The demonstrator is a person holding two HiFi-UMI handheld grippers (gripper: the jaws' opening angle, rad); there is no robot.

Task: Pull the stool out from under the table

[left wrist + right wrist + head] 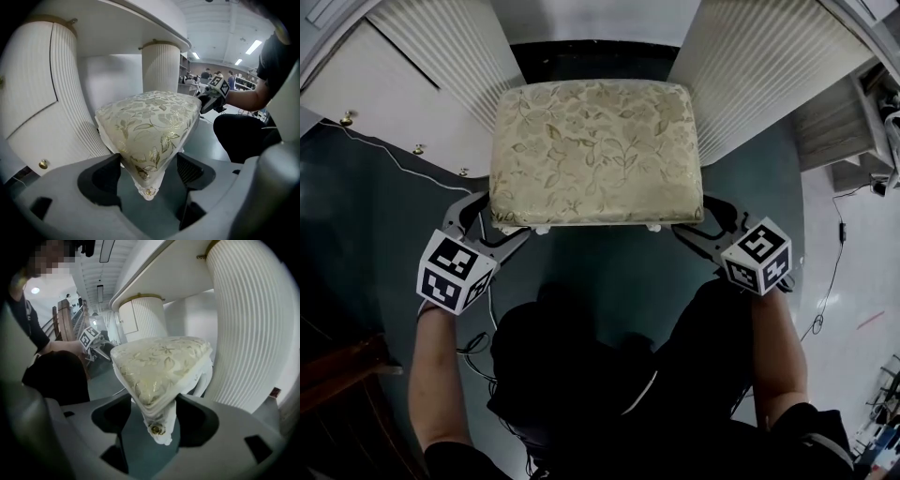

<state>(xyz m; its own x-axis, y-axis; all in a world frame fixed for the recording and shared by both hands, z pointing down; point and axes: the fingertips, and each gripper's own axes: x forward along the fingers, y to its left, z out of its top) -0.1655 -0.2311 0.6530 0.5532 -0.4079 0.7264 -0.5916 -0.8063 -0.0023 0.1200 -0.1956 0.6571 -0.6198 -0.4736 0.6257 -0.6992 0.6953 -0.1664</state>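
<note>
Stool (595, 155): cream floral cushion on a white frame. It stands on the dark green floor (609, 267) between the table's two white ribbed pedestals (441, 56), far edge at the shadow under the table, near edge toward me.

My left gripper (495, 225) is on the near left corner. The jaws stand wide, the corner is wedged between them, and both pads (190, 171) lie against cushion and frame. A gold rosette on the corner shows just inside the gap.

My right gripper (698, 227) is on the near right corner in the same way: jaws wide, closed onto the corner.

Both my forearms reach forward and down, one on each side of my body. The grippers angle inward toward the stool and tilt downward.
</note>
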